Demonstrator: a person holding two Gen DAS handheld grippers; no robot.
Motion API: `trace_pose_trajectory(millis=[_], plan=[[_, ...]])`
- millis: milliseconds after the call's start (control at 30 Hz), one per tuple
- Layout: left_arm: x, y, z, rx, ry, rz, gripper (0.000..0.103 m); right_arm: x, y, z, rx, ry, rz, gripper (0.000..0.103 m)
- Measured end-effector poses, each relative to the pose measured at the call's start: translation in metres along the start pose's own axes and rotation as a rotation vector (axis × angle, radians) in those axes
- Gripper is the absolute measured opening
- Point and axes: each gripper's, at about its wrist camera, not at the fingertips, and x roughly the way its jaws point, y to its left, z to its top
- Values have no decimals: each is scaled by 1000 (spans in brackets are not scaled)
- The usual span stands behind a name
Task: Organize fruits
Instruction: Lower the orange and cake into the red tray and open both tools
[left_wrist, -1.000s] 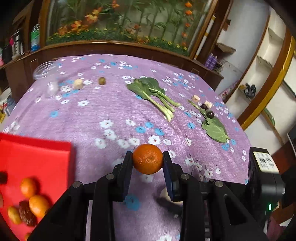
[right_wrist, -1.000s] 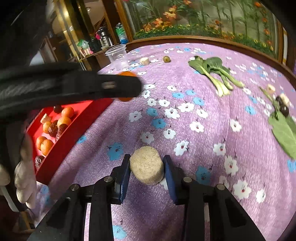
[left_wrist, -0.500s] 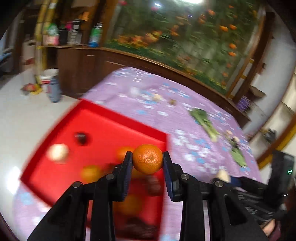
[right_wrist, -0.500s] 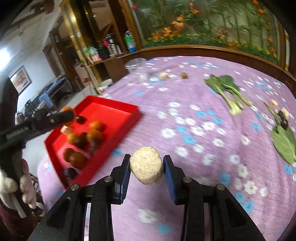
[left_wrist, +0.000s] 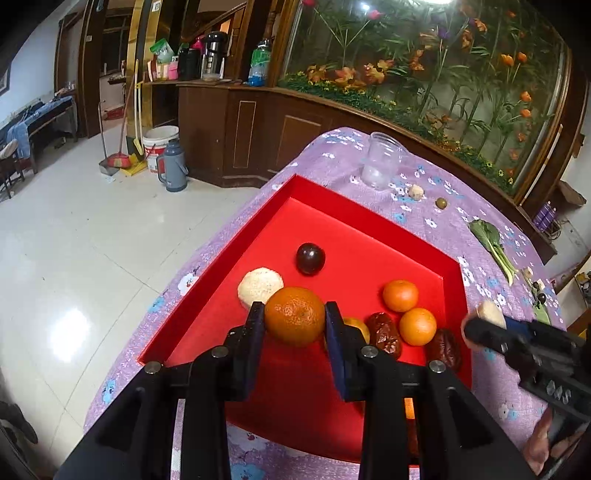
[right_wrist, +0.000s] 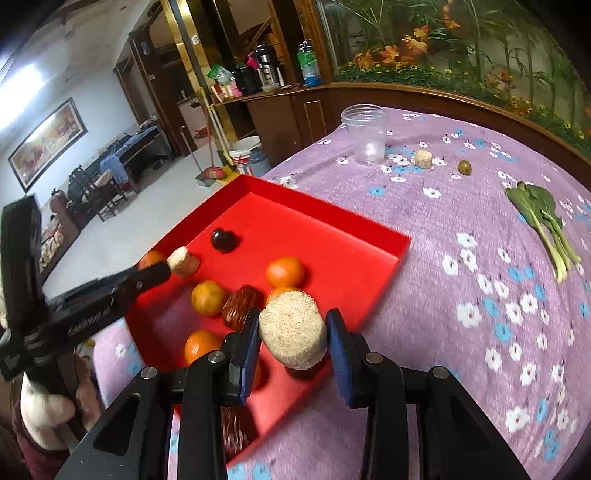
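My left gripper (left_wrist: 294, 317) is shut on an orange mandarin (left_wrist: 294, 315) and holds it over the red tray (left_wrist: 332, 229). The tray holds several mandarins (left_wrist: 400, 295), brown dates (left_wrist: 384, 334), a dark plum (left_wrist: 310, 258) and a beige rough round fruit (left_wrist: 260, 286). My right gripper (right_wrist: 291, 334) is shut on a second beige round fruit (right_wrist: 293, 332) above the tray's near right edge (right_wrist: 384, 280). The left gripper also shows in the right wrist view (right_wrist: 162, 267), and the right gripper shows in the left wrist view (left_wrist: 476, 325).
A clear plastic cup (right_wrist: 365, 133), a small beige piece (right_wrist: 423, 158) and a green olive-like fruit (right_wrist: 464, 167) lie on the purple flowered cloth (right_wrist: 461, 280) beyond the tray. Bok choy (right_wrist: 543, 218) lies at the right. The table edge drops to a tiled floor (left_wrist: 74, 240) on the left.
Both grippers have swung left from the middle of the table to the red tray, each still holding its fruit. The left gripper is now lower over the tray.
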Motion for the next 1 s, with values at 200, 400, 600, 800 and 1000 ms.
trace_pose_trajectory(millis=[200,400,600,800,1000], plan=[[6,2,-4,-12,22,-28,32,30,-12,16,51,31,-35,39],[3,-1,-3,-24,11,-36,47,51,-14,23,37,44,-69,40],[-5,-5,0,-29,-10,-48,60,52,-19,24,54,32,-51,40],[-10,-10,1,-31,-9,-57,61,32,-15,21,42,-19,-51,47],[-23,-26,-4,3,-25,-57,67,-1,-15,6,64,-77,-49,56]])
